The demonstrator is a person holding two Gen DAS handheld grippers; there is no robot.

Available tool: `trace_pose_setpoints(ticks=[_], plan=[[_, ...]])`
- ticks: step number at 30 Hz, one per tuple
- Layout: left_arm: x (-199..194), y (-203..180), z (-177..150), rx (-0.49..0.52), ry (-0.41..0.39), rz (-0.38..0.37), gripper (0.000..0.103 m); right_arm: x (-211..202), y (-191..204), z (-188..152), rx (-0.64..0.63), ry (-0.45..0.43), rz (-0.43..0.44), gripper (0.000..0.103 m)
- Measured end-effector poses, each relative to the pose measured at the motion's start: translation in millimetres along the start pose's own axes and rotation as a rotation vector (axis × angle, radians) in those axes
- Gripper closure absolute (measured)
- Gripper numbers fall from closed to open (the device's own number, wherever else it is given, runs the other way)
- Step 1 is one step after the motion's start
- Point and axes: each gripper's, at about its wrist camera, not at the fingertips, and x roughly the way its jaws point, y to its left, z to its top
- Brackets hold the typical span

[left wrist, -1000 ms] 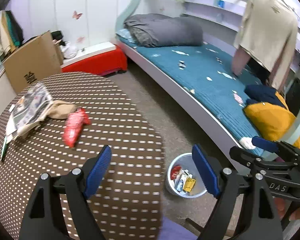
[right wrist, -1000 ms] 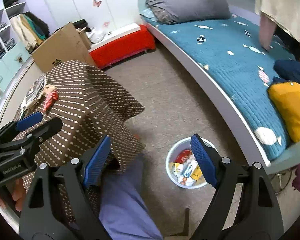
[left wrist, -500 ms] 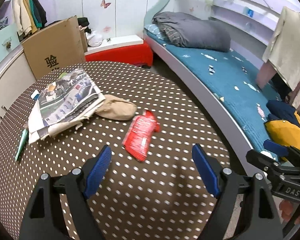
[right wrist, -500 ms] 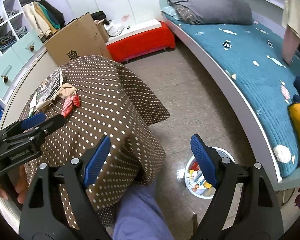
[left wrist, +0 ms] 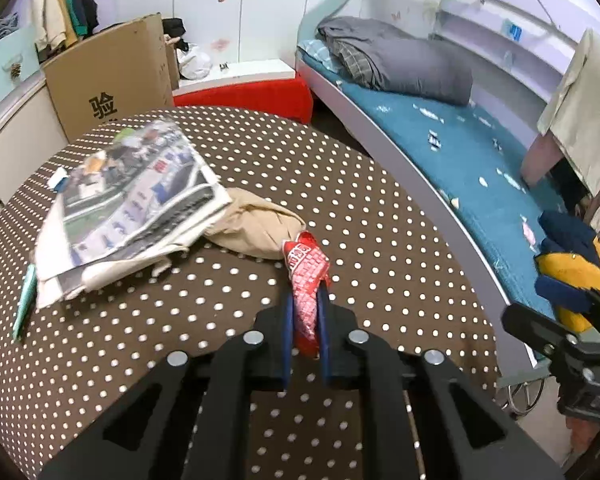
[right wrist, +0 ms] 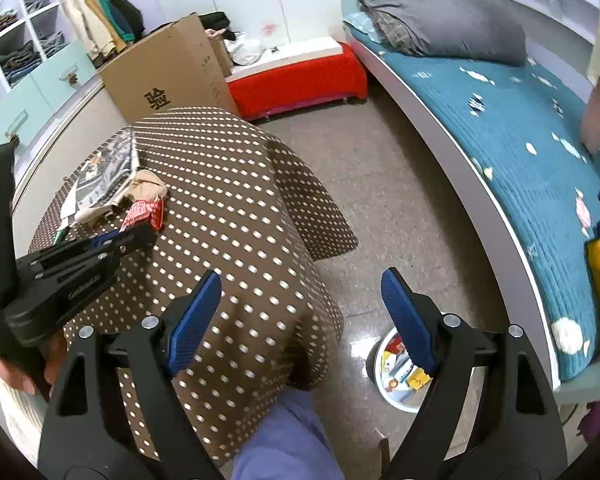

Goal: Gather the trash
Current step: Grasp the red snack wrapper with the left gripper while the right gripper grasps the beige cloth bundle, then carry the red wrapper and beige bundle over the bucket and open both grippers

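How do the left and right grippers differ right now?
The left gripper has its jaws closing, blue pads pressed on the red wrapper; the right gripper stands wide open with nothing between its pads. The left one works over the dotted tablecloth; the right one hangs off the table's edge, toward the floor and the white bin. Both share black frames and blue pads.

a single black chinese character, 验, is printed on the side of the cardboard box (left wrist: 112, 80) standing behind the table. the right gripper (right wrist: 300, 316), seen at the edge of the left wrist view, carries pale letters that read "das". the red wrapper (left wrist: 306, 276) has white print, too small and crumpled to read, and the newspaper (left wrist: 136, 188) headlines are blurred
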Motion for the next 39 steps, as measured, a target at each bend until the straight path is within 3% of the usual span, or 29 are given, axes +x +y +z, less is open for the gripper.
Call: trace_pose_setpoints(ticks=[4,10,17,20,21,22,24,39], plan=[[-18.1,11.8,-6.4,-0.04,-0.028,-0.014,0.094,3.6,22.0,11.8,-0.074,-0.009,0.03,0.022],[-50.4,34.4,-15.3,-0.063,-0.099,0.041,0.094,24.0,64.8,30.6,-0.199,0.015,0.126,0.022],[-72.8,75.7,-21.2,-0.122,-0.147,0.116,0.094,58.7,119.2,44.2,-0.347,0.042,0.17,0.023],[-72.4,89.1,-21.3,-0.15,-0.141,0.136,0.094,76.5,137.3,49.2,-0.399,0.055,0.186,0.034],[-72.2,94.1,-21.9,-0.157,-0.139,0.142,0.094,82.9,142.1,50.6,-0.411,0.063,0.179,0.042],[-72.5,97.3,-22.3,-0.16,-0.138,0.148,0.094,87.2,145.1,51.4,-0.418,0.071,0.175,0.059],[-71.7,104.7,-19.5,-0.169,-0.135,0.154,0.094,99.0,149.5,52.9,-0.43,0.098,0.172,0.076],[-63.8,78.6,-29.6,-0.144,-0.11,0.133,0.094,46.0,104.0,15.0,-0.336,0.089,0.208,0.078]])
